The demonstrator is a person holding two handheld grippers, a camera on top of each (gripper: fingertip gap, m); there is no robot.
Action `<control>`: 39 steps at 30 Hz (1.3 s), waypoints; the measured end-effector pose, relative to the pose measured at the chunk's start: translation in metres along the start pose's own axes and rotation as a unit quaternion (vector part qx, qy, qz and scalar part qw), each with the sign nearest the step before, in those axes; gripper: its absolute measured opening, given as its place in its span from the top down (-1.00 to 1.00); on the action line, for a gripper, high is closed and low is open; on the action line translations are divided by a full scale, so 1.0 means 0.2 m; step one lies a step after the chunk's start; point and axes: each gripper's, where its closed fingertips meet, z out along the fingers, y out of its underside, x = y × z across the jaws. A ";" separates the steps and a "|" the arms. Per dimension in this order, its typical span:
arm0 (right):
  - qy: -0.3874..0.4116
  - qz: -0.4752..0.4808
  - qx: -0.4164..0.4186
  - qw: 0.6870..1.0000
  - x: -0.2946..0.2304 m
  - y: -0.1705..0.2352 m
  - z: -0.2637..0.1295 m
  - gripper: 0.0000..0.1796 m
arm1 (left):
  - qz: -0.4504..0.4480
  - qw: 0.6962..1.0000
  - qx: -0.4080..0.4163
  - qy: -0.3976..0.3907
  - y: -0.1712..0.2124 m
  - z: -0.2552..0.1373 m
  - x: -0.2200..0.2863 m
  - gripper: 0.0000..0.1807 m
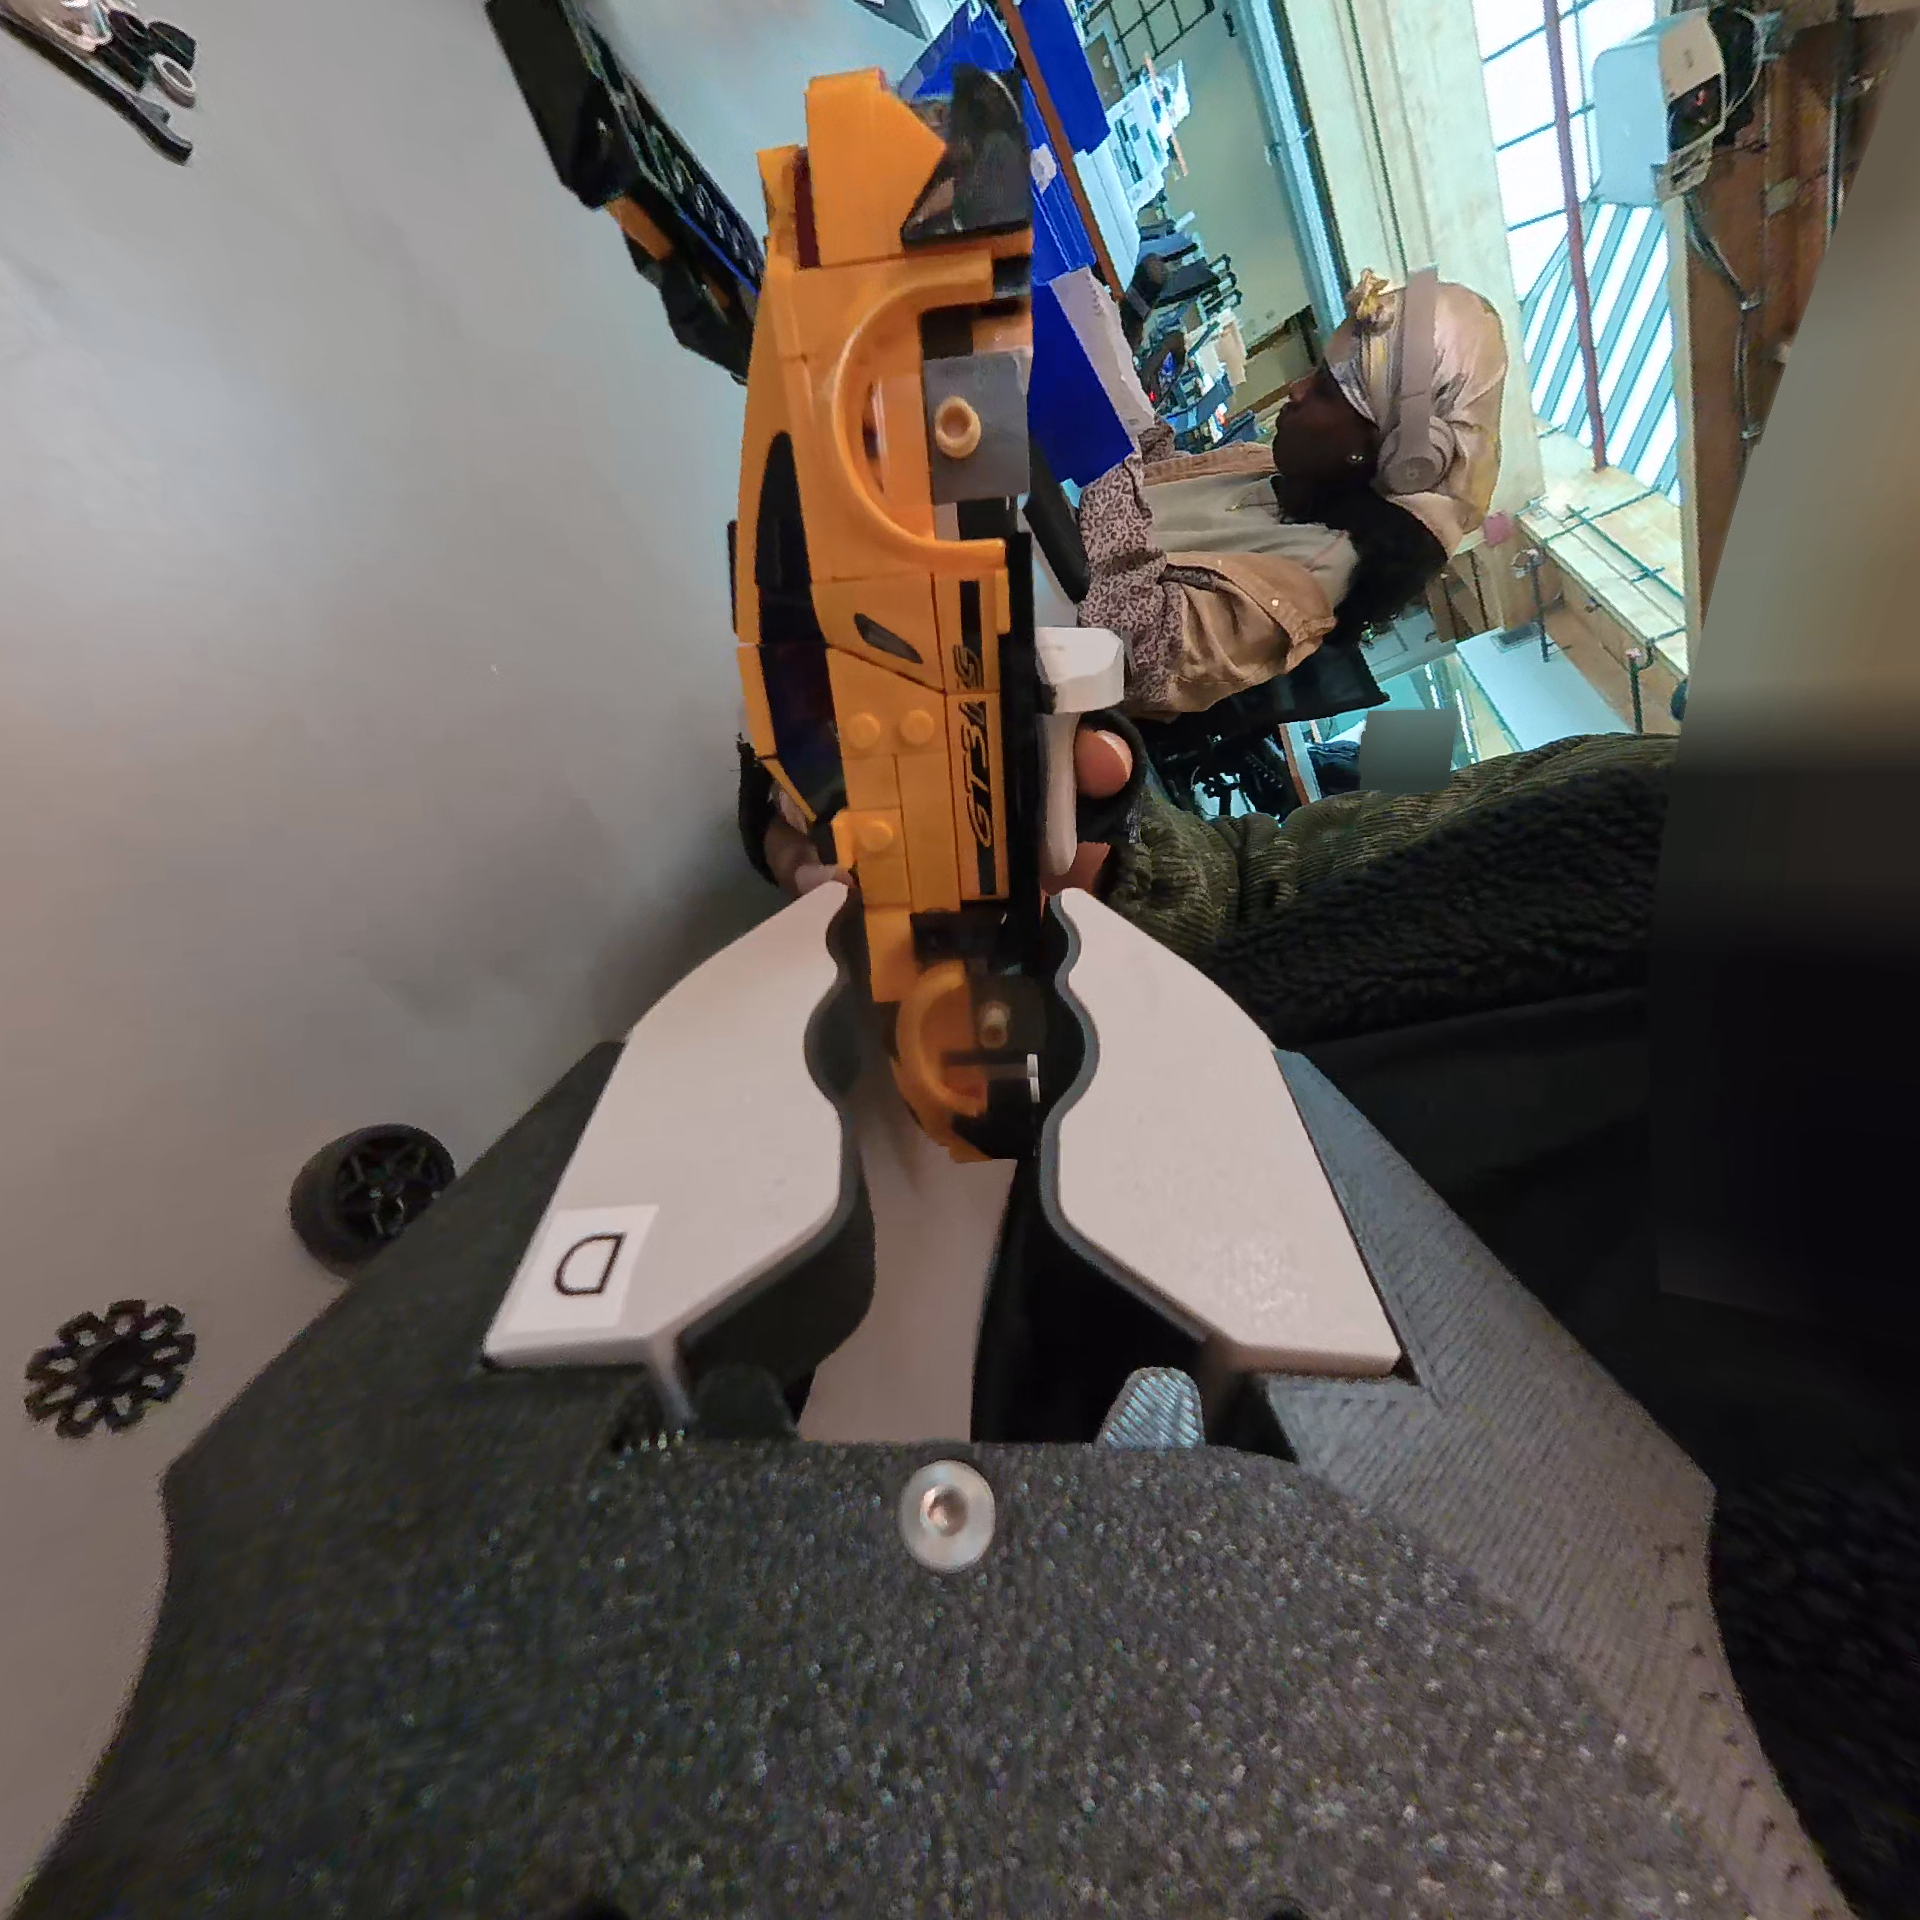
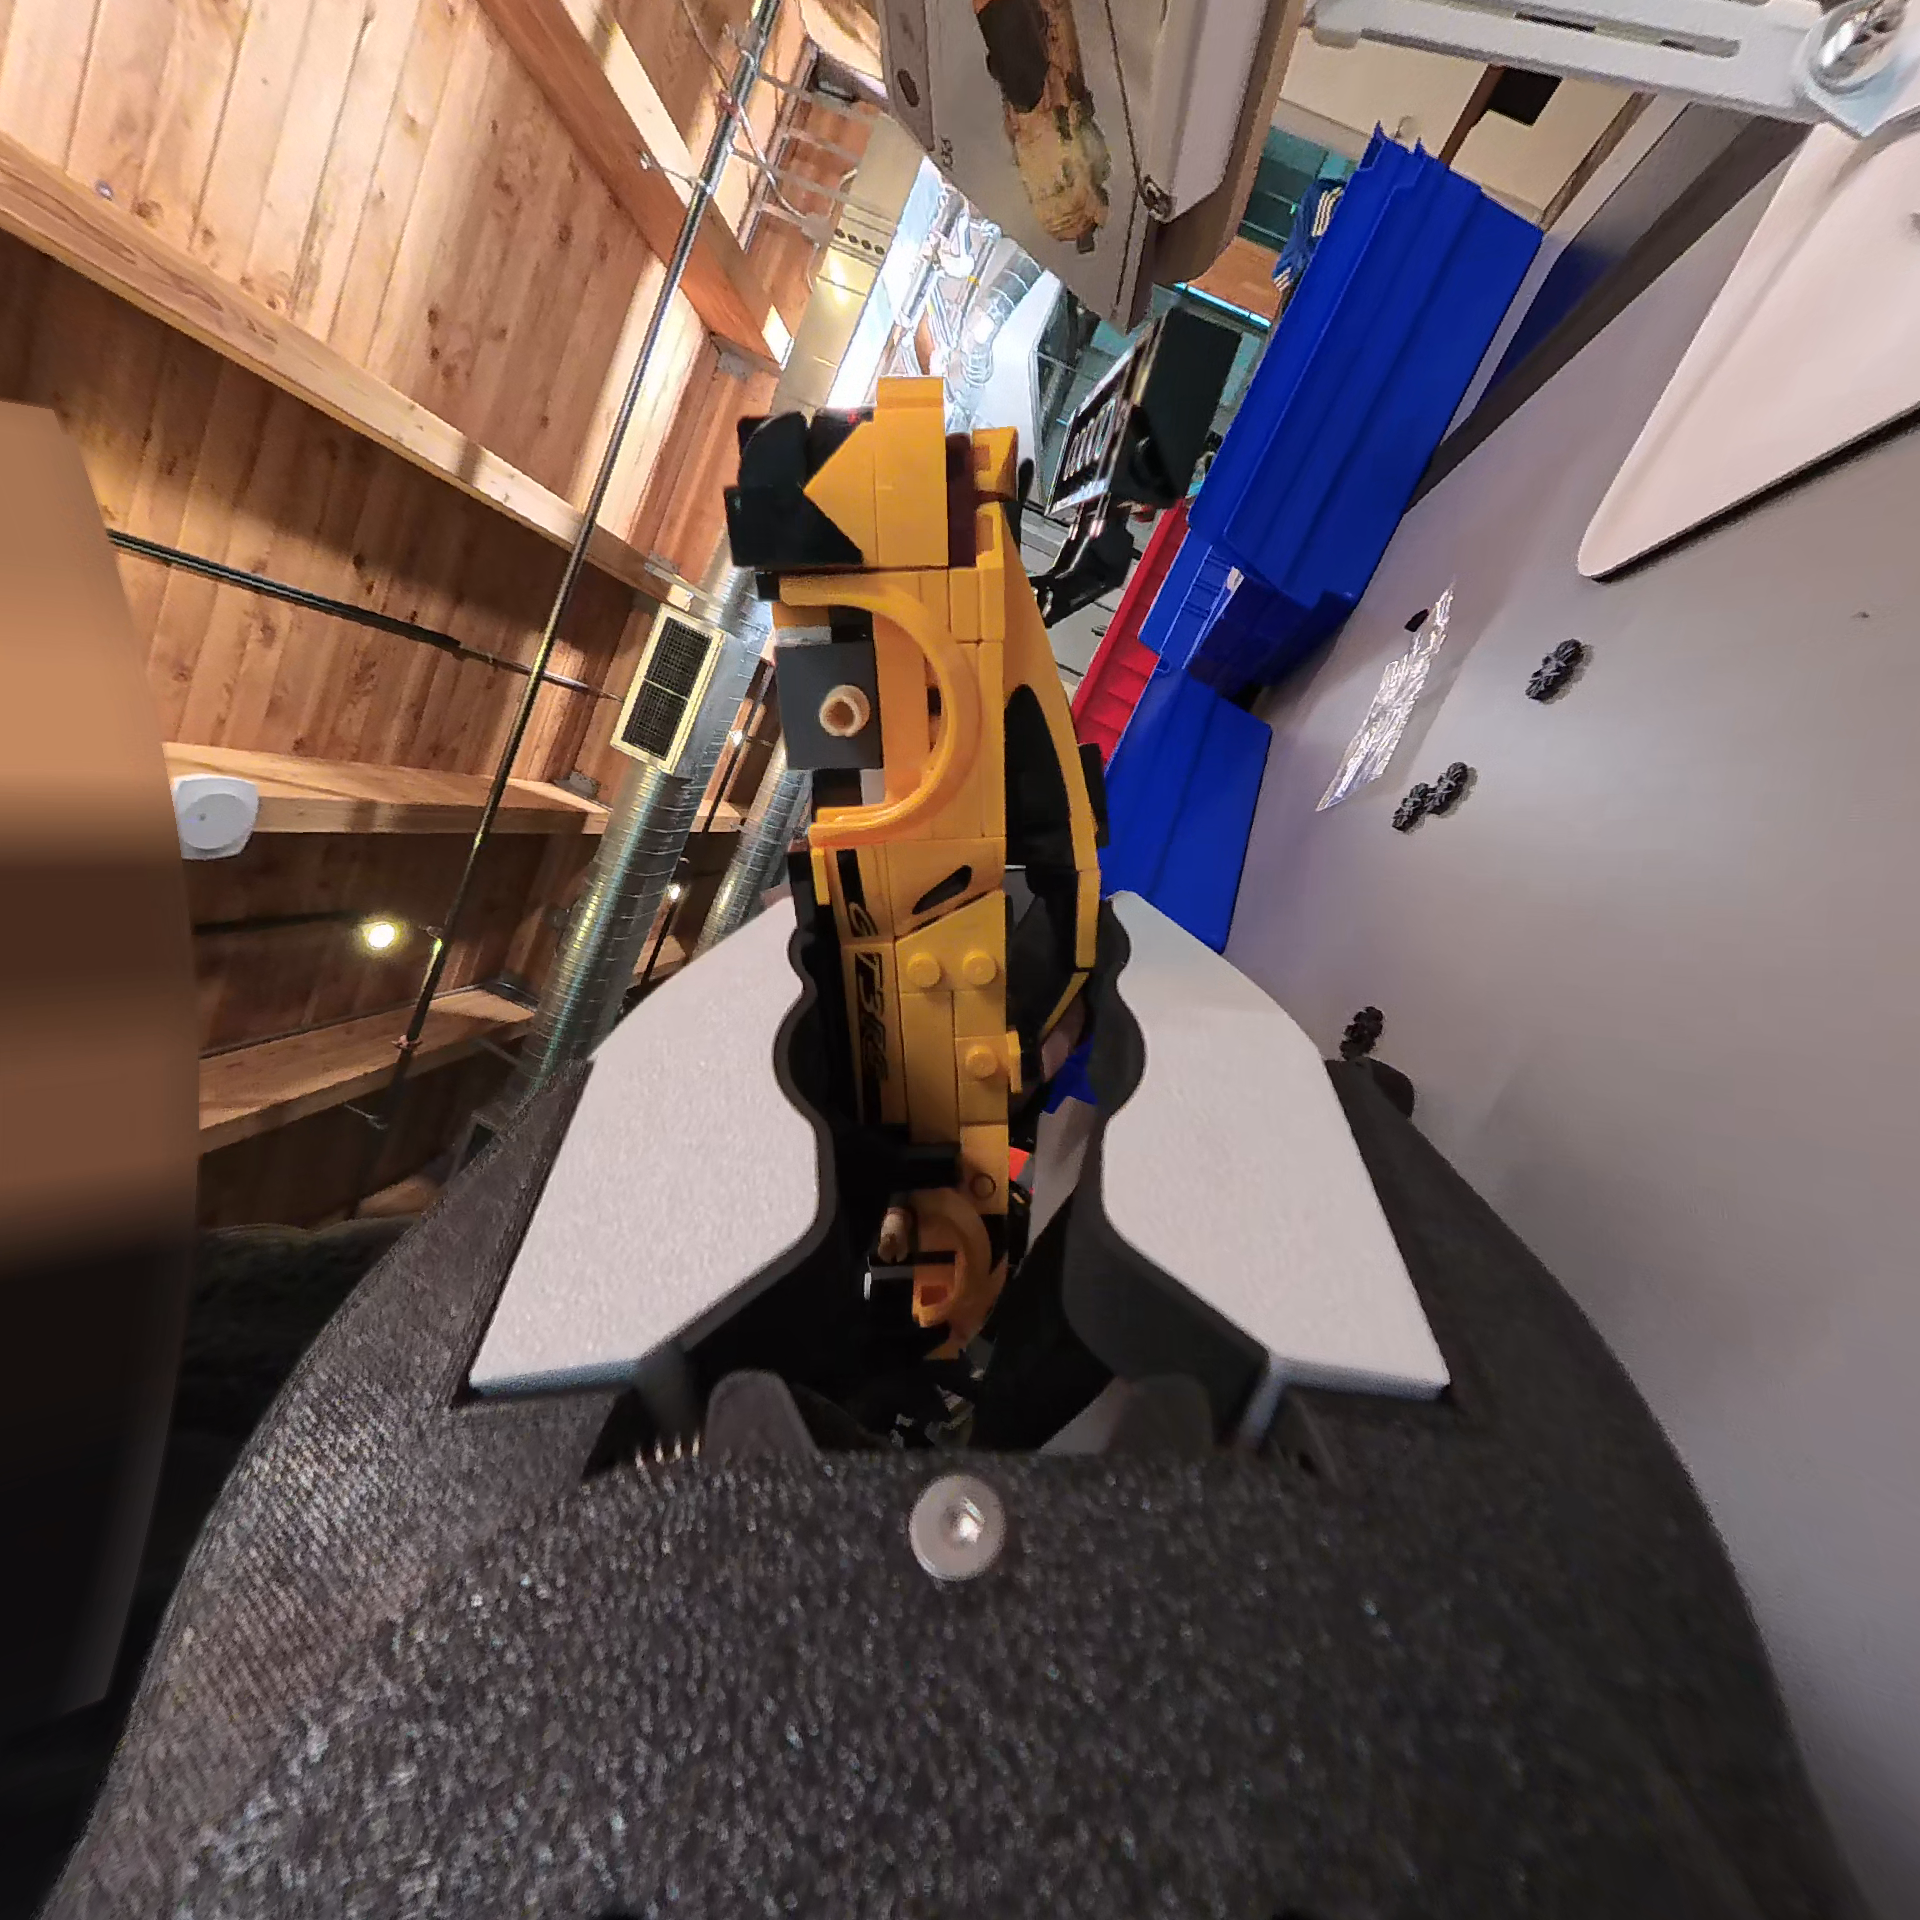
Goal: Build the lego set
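Closest to each camera, the two grey fingers are pressing on the same yellow-orange and black brick-built toy car [image 1: 883,623], which is being held up in the air, standing on end. Seen from the left wrist, the left claw [image 1: 948,906] is clamping the lower end of the car, with the small wheel arch and its bare tan axle pin sitting between the fingers. Seen from the right wrist, the right claw [image 2: 951,914] is gripping the car [image 2: 925,831] across its middle, one finger on the underside and the other on the roof side. In the left view, the white fingertips of the right claw are showing just behind the car, along with a gloved hand [image 1: 1101,790] and a dark green fleece sleeve [image 1: 1351,862].

Both wheel arches on each visible side are standing empty, no wheels fitted.

Farther out, the pale grey surface [image 1: 312,623] is carrying loose parts: a black rubber-tyred wheel [image 1: 371,1195] and a flat black spoked rim insert [image 1: 109,1366] in the left view, more black rim inserts [image 2: 1434,795] and a crumpled clear plastic bag [image 2: 1392,717] in the right. Stacked blue plastic bins [image 2: 1351,416] are sitting at the surface's far end. A seated person [image 1: 1247,540] is working in the background.
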 end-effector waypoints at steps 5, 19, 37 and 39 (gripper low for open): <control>-0.004 -0.006 -0.005 1.000 -0.01 0.00 0.00 0.46 | 0.007 1.000 0.003 0.000 0.00 0.00 0.01 0.65; 0.009 -0.019 -0.034 0.999 -0.01 0.03 0.02 0.44 | -0.031 0.996 0.061 0.050 -0.09 0.00 -0.03 0.47; 0.077 -0.066 -0.043 0.994 0.09 -0.01 -0.02 0.38 | -0.085 0.981 0.156 0.080 -0.08 -0.02 -0.13 0.49; 0.077 -0.073 -0.053 0.993 0.09 0.01 -0.01 0.41 | -0.086 0.979 0.165 0.079 -0.09 -0.02 -0.13 0.50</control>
